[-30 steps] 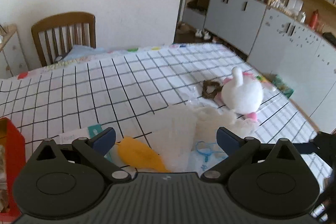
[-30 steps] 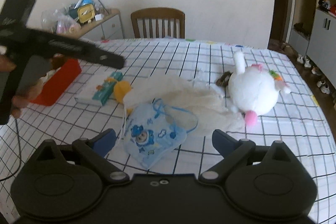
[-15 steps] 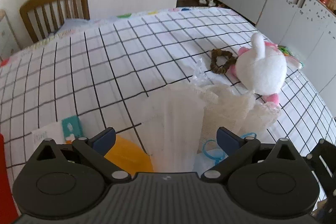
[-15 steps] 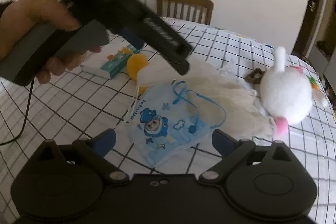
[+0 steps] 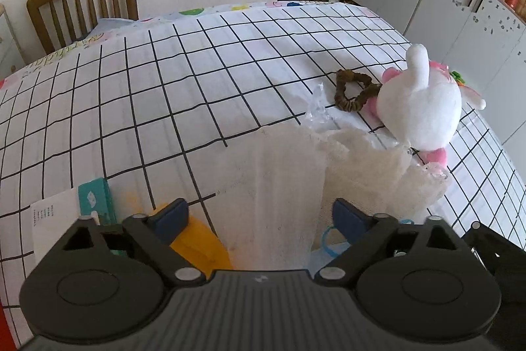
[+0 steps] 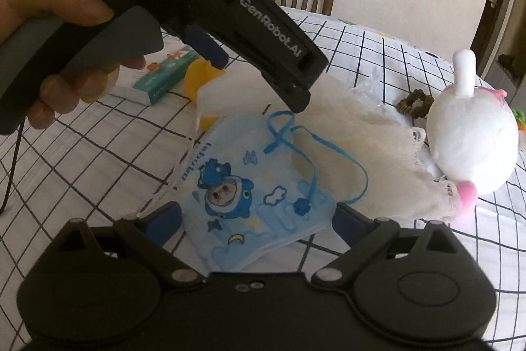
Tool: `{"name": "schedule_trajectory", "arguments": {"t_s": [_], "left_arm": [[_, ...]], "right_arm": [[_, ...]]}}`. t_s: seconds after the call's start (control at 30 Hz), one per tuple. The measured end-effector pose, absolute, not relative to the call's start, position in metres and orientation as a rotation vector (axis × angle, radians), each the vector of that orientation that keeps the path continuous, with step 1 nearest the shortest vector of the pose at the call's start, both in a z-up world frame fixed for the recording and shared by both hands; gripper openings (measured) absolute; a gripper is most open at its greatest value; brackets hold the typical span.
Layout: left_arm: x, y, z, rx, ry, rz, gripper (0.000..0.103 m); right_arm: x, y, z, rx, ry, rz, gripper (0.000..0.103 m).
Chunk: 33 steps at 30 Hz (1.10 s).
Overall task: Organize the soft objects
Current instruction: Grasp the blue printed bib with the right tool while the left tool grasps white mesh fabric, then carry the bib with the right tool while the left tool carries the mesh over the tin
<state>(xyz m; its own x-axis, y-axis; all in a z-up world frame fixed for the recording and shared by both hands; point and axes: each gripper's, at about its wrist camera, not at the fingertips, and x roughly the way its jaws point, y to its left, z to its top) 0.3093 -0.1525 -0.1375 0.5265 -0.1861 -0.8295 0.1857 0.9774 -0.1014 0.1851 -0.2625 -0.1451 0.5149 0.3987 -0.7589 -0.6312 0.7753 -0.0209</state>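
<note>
The left gripper (image 5: 261, 216) hangs over the near end of a long cream gauze cloth (image 5: 332, 166), its blue-padded fingers (image 5: 171, 216) spread to either side of the strip and clear of it, nothing grasped; the jaws have just been closing a little. The cloth's long axis runs away from those fingers toward a white plush rabbit with pink feet (image 5: 420, 107), which rests on its far end. A yellow soft piece (image 5: 197, 245) lies just beside the left finger. The right gripper (image 6: 258, 216), fingers likewise parted and empty, hovers over a blue cartoon-printed child's face mask (image 6: 250, 196) that overlaps the cloth on the black-and-white checked surface (image 5: 131, 104). The left gripper looks nearer the cloth's end, the right nearer the mask. Against the frames a second earlier, both cloth and mask fill more of each view, and the person's hand (image 6: 46, 32) holding the left gripper now crowds the right camera.
</note>
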Motion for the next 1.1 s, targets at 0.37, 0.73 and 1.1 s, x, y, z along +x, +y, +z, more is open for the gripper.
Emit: {"name": "schedule_trajectory", "arguments": {"t_s": [0.37,0.73,1.1], "left_arm": [[0.309,-0.134,-0.133,-0.083,0.984,-0.196,0.033],[0.294,-0.127,-0.120,-0.083,0.920,-0.209,0.017],[0.267,-0.106,-0.096,-0.127,0.852,-0.214,0.015]], "right_arm": [[0.176,-0.253,-0.143,-0.377,0.782,0.622,0.074],[0.166,-0.264,-0.128,-0.313,0.775,0.610,0.018],[0.152,-0.283,-0.096,-0.158,0.753,0.603,0.005]]}}
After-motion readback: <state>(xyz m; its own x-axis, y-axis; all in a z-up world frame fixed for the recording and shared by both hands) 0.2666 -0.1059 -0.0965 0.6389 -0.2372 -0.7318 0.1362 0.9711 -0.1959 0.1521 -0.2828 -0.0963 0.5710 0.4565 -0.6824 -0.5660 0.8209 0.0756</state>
